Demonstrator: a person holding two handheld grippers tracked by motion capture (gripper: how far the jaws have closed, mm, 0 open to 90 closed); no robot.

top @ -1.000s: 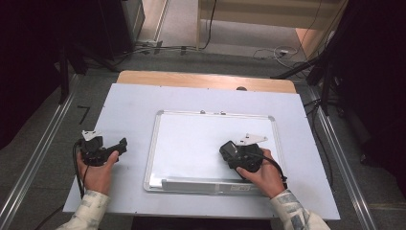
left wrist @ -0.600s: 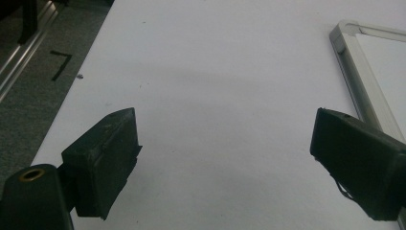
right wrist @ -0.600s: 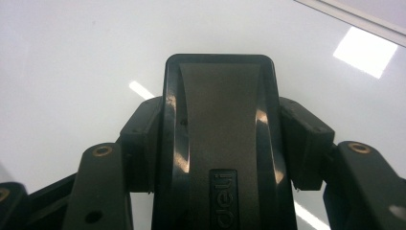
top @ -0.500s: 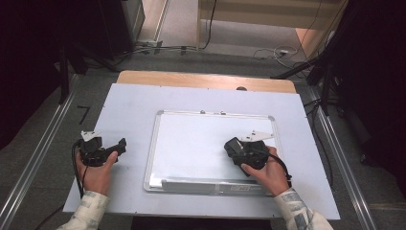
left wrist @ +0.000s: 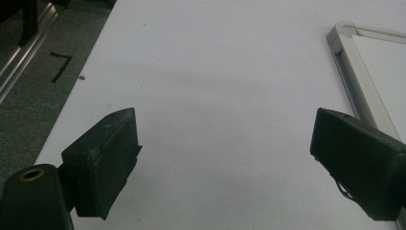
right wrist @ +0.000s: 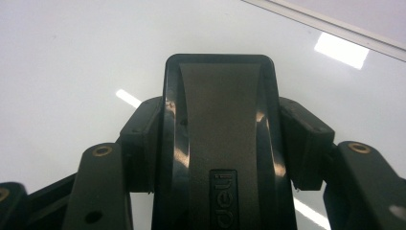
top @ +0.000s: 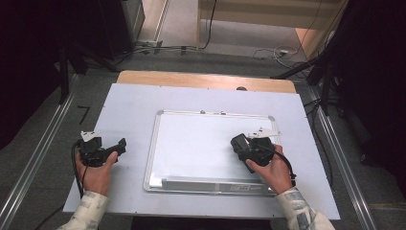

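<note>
Your right gripper [top: 239, 143] has its jaws clamped on a black eraser [right wrist: 220, 143], held over the right part of the whiteboard [top: 191, 143]; whether it touches the surface you cannot tell, and its lower end is cut off in the right gripper view. Your left gripper [top: 119, 143] rests on the table [top: 134, 100] beside the board's left edge, jaws wide apart and holding nothing.

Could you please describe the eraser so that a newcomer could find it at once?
Start at the whiteboard lying flat on the pale table. Over its right part, the right gripper clamps the eraser between its jaws. It is a black block with a raised label, the sole item on the white surface.
</note>
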